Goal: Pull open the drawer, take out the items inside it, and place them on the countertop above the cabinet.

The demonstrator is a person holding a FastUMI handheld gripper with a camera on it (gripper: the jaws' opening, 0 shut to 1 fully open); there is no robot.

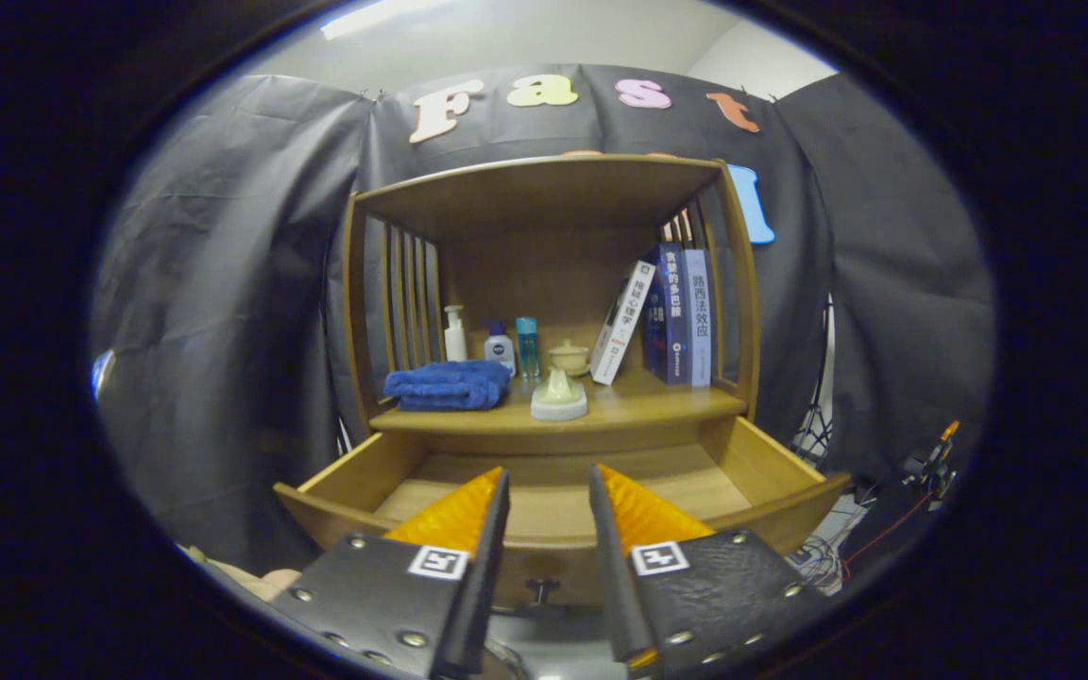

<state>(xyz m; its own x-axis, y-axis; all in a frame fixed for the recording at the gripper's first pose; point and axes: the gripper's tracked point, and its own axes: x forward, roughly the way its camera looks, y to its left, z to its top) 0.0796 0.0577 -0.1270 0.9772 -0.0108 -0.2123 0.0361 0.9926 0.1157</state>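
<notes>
My gripper (549, 482) hangs with its fingers apart and nothing between them, poised over the front of the pulled-out drawer (752, 463), whose knob (540, 590) shows just below the tips. The drawer's wooden floor looks bare from here. Beyond it, on the countertop (657, 404), lie a folded blue towel (448, 385), three small bottles (499, 348), a pale lidded pot (569, 357) behind a cream cone-shaped piece (558, 395), and leaning books (667, 316).

Claw-mounted, facing open drawer (553, 501) closely
</notes>
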